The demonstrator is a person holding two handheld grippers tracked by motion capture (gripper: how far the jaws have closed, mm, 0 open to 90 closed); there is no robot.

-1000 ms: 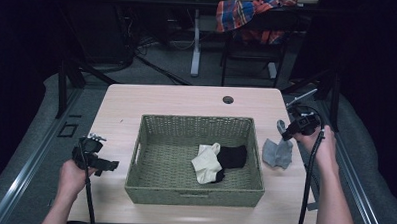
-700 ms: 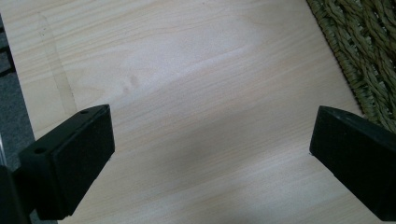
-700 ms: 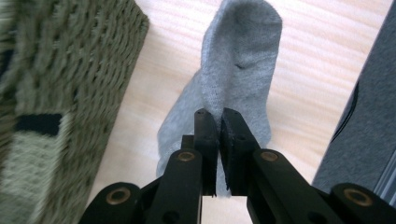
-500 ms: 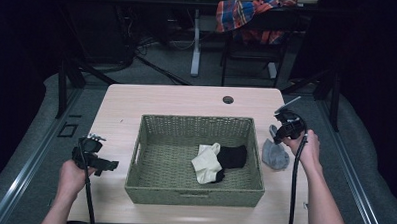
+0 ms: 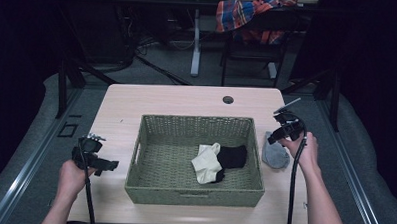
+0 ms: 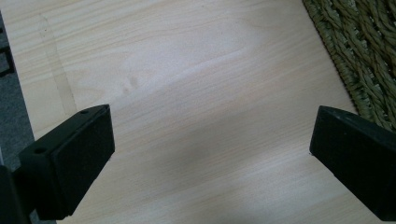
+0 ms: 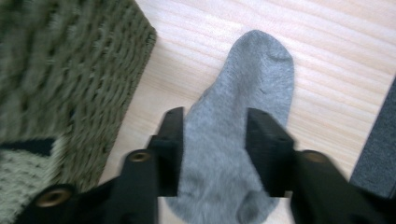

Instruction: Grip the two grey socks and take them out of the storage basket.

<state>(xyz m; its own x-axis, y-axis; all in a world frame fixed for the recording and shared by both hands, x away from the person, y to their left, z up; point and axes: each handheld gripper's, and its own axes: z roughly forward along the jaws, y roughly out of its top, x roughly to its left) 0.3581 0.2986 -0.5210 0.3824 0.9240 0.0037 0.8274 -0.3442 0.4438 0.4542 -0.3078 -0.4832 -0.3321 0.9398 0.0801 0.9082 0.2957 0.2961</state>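
- Compared with the frame half a second earlier, the right gripper [image 5: 277, 138] is seen lower and closer to the basket's right side, directly over the grey sock [image 5: 275, 154]; the left gripper [image 5: 104, 165] is unchanged in place at the table's left front.
- One grey sock [image 7: 243, 135] is counted on the table [image 5: 177, 98], and two more socks are counted in the basket [image 5: 193, 194]: one cream sock [image 5: 206, 163] and one black sock [image 5: 232, 155], the two touching each other.
- One woven green basket and two grippers are counted.
- The grey sock is laid flat on the bare wood just beside the basket's right wall, its rounded toe pointed away from the right gripper [image 7: 215, 154]; the fabric is plain mid-grey and slightly fuzzy.
- The right gripper's jaws are parted, one on each side of the sock's middle, and are not seen to be squeezing it.
- The left gripper [image 6: 210, 154] is held with its jaws spread wide over bare table, with the basket's edge [image 6: 359, 56] near.
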